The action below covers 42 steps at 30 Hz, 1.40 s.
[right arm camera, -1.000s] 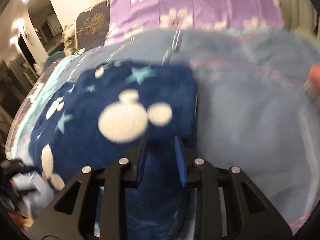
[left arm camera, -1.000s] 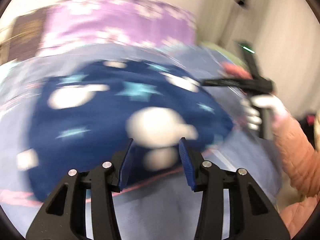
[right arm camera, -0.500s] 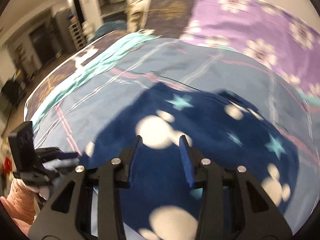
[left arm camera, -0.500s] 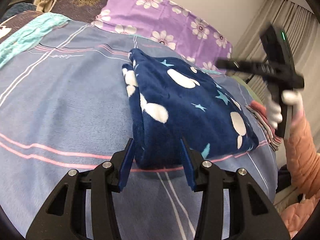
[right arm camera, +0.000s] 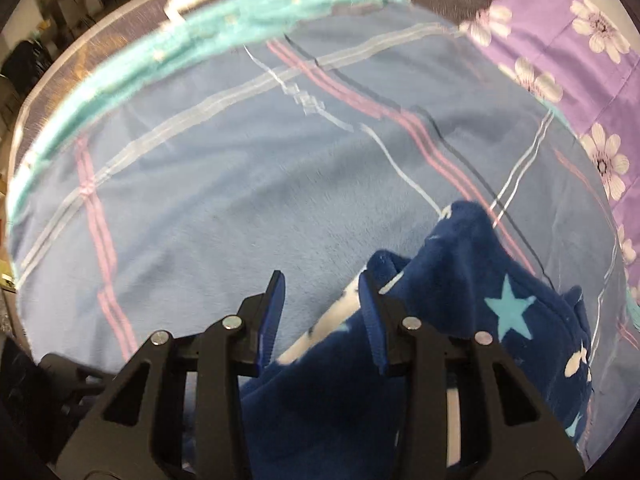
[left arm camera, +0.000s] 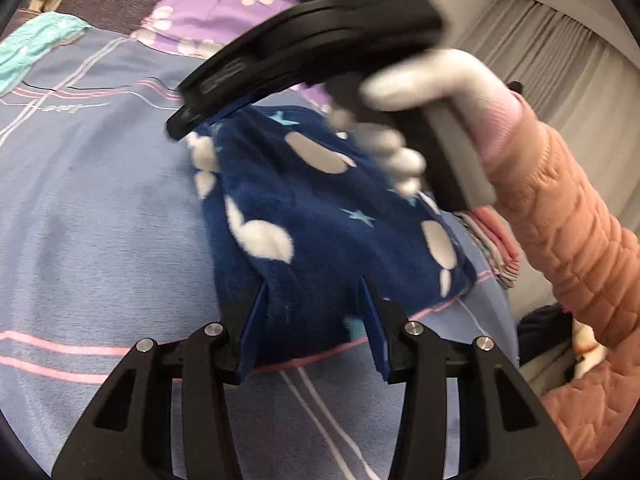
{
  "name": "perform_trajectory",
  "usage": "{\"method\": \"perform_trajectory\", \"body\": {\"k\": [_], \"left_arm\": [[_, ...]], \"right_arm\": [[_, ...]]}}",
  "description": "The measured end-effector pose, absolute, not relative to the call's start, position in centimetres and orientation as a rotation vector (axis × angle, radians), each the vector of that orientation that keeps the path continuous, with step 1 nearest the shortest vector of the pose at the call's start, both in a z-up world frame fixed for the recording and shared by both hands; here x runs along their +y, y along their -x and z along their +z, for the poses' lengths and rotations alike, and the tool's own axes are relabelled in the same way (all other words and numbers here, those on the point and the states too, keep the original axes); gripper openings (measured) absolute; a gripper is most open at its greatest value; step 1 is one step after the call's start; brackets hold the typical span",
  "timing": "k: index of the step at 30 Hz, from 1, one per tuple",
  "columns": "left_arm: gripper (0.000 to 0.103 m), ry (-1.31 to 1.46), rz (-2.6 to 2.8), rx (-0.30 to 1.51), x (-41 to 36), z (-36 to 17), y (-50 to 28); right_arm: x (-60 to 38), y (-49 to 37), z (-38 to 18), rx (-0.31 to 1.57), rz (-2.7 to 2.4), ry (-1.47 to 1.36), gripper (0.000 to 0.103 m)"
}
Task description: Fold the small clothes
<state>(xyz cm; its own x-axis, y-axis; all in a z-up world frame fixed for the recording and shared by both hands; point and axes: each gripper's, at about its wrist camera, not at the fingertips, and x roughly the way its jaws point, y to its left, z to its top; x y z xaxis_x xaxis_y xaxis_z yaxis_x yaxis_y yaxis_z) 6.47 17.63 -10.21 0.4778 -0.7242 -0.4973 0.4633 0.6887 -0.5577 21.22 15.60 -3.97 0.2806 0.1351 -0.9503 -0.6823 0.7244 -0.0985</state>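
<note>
One folded garment (left arm camera: 312,240) (on bedsheet (left arm camera: 92,208)).

Quilted peach sleeve (left arm camera: 568,216), white glove (left arm camera: 436,76)

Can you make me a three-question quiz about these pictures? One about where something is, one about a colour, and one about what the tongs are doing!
1. Where does the blanket lie?
A. On the blue striped bed cover
B. On a wooden floor
C. In a basket

2. What colour are the stars on the blanket?
A. Red
B. Light blue
C. Yellow

3. How are the left tongs?
A. Squeezed tight on a sock
B. Apart, at the blanket's near edge
C. Holding a cup

Answers:
1. A, the blue cover with pink and white stripes shows all around the blanket.
2. B, the right view shows a light blue star on the dark blue fleece.
3. B, the left view shows both blue pads standing apart, with the blanket's edge between them.
</note>
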Motion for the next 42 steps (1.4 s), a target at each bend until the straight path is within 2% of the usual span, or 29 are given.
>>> {"method": "perform_trajectory", "body": {"k": [3, 5, 6, 9, 10, 11, 12, 13, 16, 19, 21, 24, 26, 28, 31, 32, 33, 34, 39, 42], "left_arm": [[0.048, 0.431, -0.821, 0.835, 17.7, -10.8, -7.0], [0.048, 0.424, -0.795, 0.864, 17.8, -11.3, -7.2], [0.048, 0.406, -0.772, 0.879, 17.8, -11.5, -7.2], [0.048, 0.394, -0.751, 0.909, 17.7, -12.0, -7.1], [0.048, 0.394, -0.751, 0.909, 17.6, -12.0, -7.1], [0.046, 0.391, -0.746, 0.910, 17.6, -12.0, -7.1], [0.034, 0.394, -0.735, 0.920, 17.5, -12.1, -7.3], [0.013, 0.395, -0.713, 0.937, 17.6, -12.4, -7.4], [0.008, 0.408, -0.721, 0.942, 17.8, -12.2, -6.9], [0.008, 0.382, -0.715, 0.927, 17.8, -11.5, -5.8], [0.008, 0.368, -0.700, 0.949, 17.6, -11.9, -6.0], [0.008, 0.341, -0.687, 0.950, 17.0, -12.1, -6.3], [0.008, 0.320, -0.679, 0.940, 16.9, -12.1, -6.1], [0.008, 0.327, -0.682, 0.940, 17.1, -12.2, -6.3], [0.008, 0.341, -0.685, 0.939, 17.2, -12.5, -6.2], [0.008, 0.344, -0.684, 0.938, 17.6, -12.5, -6.2], [0.008, 0.345, -0.677, 0.935, 17.7, -12.6, -6.3], [0.008, 0.348, -0.669, 0.930, 17.8, -12.5, -6.2], [0.007, 0.317, -0.622, 0.881, 18.2, -10.7, -5.0], [0.008, 0.264, -0.612, 0.928, 18.2, -11.5, -5.5]], "right_arm": [[16.2, -21.7, -5.5, 1.217, 0.536, 0.628, 0.040], [16.6, -21.6, -6.4, 1.233, 0.529, 0.676, 0.047], [17.0, -21.1, -7.1, 1.224, 0.522, 0.743, 0.051], [17.6, -19.8, -8.2, 1.163, 0.512, 0.866, 0.053], [17.6, -19.8, -8.3, 1.156, 0.508, 0.866, 0.050], [17.4, -20.0, -8.3, 1.150, 0.498, 0.854, 0.040], [17.0, -20.7, -8.3, 1.133, 0.459, 0.838, 0.014], [16.5, -21.3, -8.1, 1.151, 0.469, 0.774, 0.010], [15.0, -21.9, -5.8, 1.109, 0.541, 0.575, 0.002], [13.9, -21.7, -1.9, 1.018, 0.659, 0.338, 0.000], [14.4, -22.1, -1.8, 0.968, 0.610, 0.407, 0.000], [13.8, -23.6, -2.7, 1.008, 0.548, 0.403, 0.000], [12.6, -24.3, -2.7, 1.013, 0.493, 0.399, 0.016], [11.8, -24.5, -2.9, 1.001, 0.416, 0.444, 0.059], [11.6, -25.0, -4.1, 1.014, 0.364, 0.517, 0.063], [11.7, -25.4, -5.0, 1.029, 0.363, 0.538, 0.062], [12.0, -25.9, -6.1, 1.056, 0.376, 0.549, 0.044], [11.9, -26.3, -6.7, 1.092, 0.393, 0.523, 0.008], [12.1, -25.7, -3.4, 0.976, 0.463, 0.361, 0.007], [12.5, -26.4, -5.2, 1.011, 0.474, 0.383, 0.009]]}}
